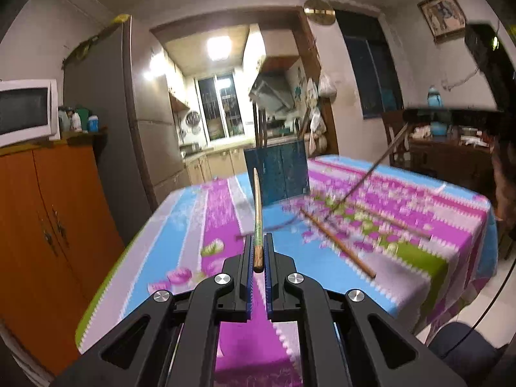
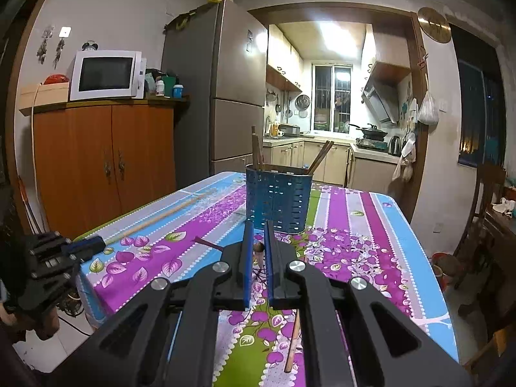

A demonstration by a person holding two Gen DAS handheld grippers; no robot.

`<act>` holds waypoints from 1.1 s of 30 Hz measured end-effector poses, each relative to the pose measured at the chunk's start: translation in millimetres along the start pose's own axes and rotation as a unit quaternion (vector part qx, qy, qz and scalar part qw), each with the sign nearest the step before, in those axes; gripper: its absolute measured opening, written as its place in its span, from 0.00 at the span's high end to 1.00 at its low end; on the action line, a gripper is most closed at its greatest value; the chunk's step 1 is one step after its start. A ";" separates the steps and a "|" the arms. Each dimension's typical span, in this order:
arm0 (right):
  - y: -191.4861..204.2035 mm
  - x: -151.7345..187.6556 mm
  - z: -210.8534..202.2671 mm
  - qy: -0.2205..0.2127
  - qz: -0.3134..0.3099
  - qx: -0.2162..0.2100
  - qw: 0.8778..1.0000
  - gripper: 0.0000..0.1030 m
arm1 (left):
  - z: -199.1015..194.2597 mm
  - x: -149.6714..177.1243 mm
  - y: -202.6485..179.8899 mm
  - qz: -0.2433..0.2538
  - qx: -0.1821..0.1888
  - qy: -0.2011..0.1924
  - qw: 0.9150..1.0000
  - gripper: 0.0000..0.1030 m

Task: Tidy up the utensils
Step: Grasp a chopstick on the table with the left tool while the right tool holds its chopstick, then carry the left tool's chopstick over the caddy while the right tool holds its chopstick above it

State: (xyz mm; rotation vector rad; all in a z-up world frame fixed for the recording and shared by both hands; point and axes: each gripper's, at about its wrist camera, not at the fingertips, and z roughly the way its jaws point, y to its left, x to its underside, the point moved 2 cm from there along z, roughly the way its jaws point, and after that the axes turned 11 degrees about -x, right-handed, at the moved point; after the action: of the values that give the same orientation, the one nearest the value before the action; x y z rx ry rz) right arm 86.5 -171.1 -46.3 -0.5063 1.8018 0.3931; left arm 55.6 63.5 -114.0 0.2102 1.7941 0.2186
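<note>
In the left wrist view the left gripper (image 1: 258, 251) is clamped on a wooden chopstick (image 1: 257, 213) whose long axis runs straight ahead from the jaws, tip aimed at the blue perforated utensil holder (image 1: 277, 174) at centre frame. The right gripper (image 2: 259, 242) is closed too, pinching a chopstick end (image 2: 259, 249), with the holder just beyond it and seemingly nearer than to the left. Loose chopsticks (image 1: 338, 245) lie diagonally on the bench (image 1: 419, 274), right of centre.
</note>
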 end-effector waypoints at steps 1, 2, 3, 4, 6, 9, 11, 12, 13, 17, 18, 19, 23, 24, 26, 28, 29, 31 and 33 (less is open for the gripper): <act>-0.1 1.5 0.3 0.002 0.001 0.000 1.000 0.95 | 2.6 5.7 -1.2 0.002 0.000 0.007 1.000 0.93; -0.4 2.7 0.6 0.003 0.001 0.000 1.000 0.95 | 6.3 12.8 -3.3 0.003 0.001 0.017 1.000 0.93; -0.7 3.2 0.9 0.004 0.001 0.000 1.000 0.95 | 6.6 17.6 -3.8 0.006 -0.002 0.016 1.000 0.93; -1.2 4.0 0.6 0.004 0.002 0.001 1.000 0.95 | 7.2 22.8 -5.2 0.011 -0.005 0.013 1.000 0.93; -1.9 4.2 0.4 0.004 0.003 0.002 1.000 0.95 | 11.3 34.0 -7.3 0.014 -0.005 0.014 1.000 0.93; -0.7 4.7 0.1 0.005 0.003 0.002 1.000 0.95 | 15.2 48.7 -10.1 0.013 0.000 0.020 1.000 0.93; 1.3 5.4 -0.1 0.006 0.000 0.003 1.000 0.95 | 14.3 55.1 -12.8 0.018 -0.001 0.014 1.000 0.93; 2.2 6.1 -0.2 0.006 0.000 0.003 1.000 0.95 | 16.2 58.5 -13.3 0.015 0.002 0.020 1.000 0.93; 2.3 6.1 -0.4 0.006 0.001 0.003 1.000 0.95 | 16.9 61.1 -13.7 0.015 0.002 0.020 1.000 0.93; 3.6 5.3 -1.9 0.003 -0.005 0.003 1.000 0.95 | 14.9 58.4 -12.0 0.011 0.001 0.020 1.000 0.93; 4.0 4.5 -2.8 0.001 -0.007 0.004 1.000 0.95 | 12.2 54.0 -10.5 0.010 0.001 0.015 1.000 0.93; 4.1 3.1 -3.6 -0.001 -0.007 0.004 1.000 0.95 | 9.9 49.0 -9.1 0.011 0.001 0.009 1.000 0.93; 4.4 -6.7 -6.1 -0.010 -0.015 0.007 1.000 0.95 | -4.1 18.2 -3.2 0.011 -0.002 -0.025 1.000 0.93; 4.7 -9.3 -6.4 -0.012 -0.017 0.008 1.000 0.95 | -7.1 9.1 -0.9 0.011 -0.003 -0.035 0.999 0.93; 4.7 -16.5 -8.3 -0.017 -0.025 0.008 1.000 0.95 | -11.3 -8.2 2.6 0.009 -0.003 -0.053 0.999 0.93; 5.1 -23.7 -9.2 -0.022 -0.032 0.009 0.999 0.95 | -11.3 -22.9 4.6 0.009 -0.002 -0.064 0.998 0.93; 5.3 -27.7 -9.7 -0.024 -0.036 0.009 0.999 0.95 | -10.2 -30.8 4.6 0.011 -0.002 -0.071 0.997 0.93; 4.3 -37.5 -10.9 -0.030 -0.043 0.009 0.999 0.95 | -7.8 -44.1 3.5 0.016 -0.002 -0.081 0.997 0.93; 3.0 -49.8 -11.7 -0.036 -0.051 0.010 0.998 0.95 | -5.8 -61.4 4.0 0.018 0.002 -0.093 0.995 0.93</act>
State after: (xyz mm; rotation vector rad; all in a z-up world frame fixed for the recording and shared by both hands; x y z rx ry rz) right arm 87.4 -167.5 4.9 -0.5612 1.7007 0.3187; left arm 64.1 51.3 -54.0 0.2572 1.6062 0.2133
